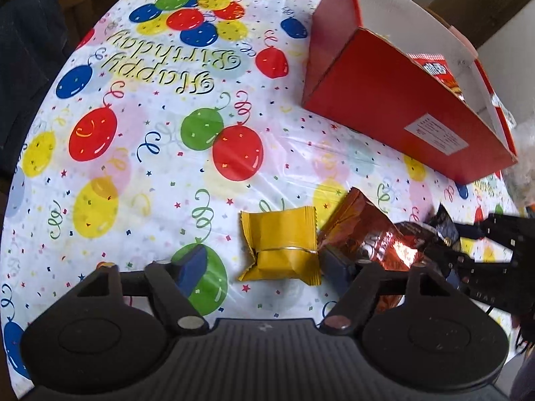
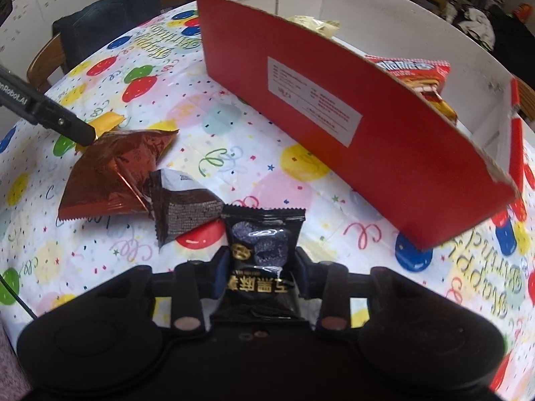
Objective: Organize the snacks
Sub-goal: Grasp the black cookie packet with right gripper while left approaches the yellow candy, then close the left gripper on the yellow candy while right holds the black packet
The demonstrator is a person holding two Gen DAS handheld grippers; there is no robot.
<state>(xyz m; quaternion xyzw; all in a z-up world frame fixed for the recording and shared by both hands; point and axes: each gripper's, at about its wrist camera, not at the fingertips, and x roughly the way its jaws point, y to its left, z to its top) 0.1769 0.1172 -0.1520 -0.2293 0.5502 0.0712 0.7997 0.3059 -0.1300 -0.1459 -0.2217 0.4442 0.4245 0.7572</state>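
My left gripper (image 1: pixel 267 264) is open with its fingers on either side of a yellow snack packet (image 1: pixel 281 242) that lies on the balloon tablecloth. A copper-brown foil packet (image 1: pixel 371 234) lies just right of it, touching the right finger. My right gripper (image 2: pixel 260 267) is shut on a black snack packet (image 2: pixel 262 254) and holds it above the table. The brown packet (image 2: pixel 113 173) and a dark packet (image 2: pixel 180 210) lie to its left. A red cardboard box (image 2: pixel 334 120) with a white inside stands ahead; it holds a red packet (image 2: pixel 414 70) and a pale yellow packet (image 2: pixel 311 23).
The round table (image 1: pixel 150 167) has a "Happy Birthday" balloon cloth. The red box (image 1: pixel 394 107) shows at the upper right of the left wrist view. The left gripper's arm (image 2: pixel 46 110) reaches in at the left of the right wrist view. Chairs (image 2: pixel 46 56) stand beyond the table's edge.
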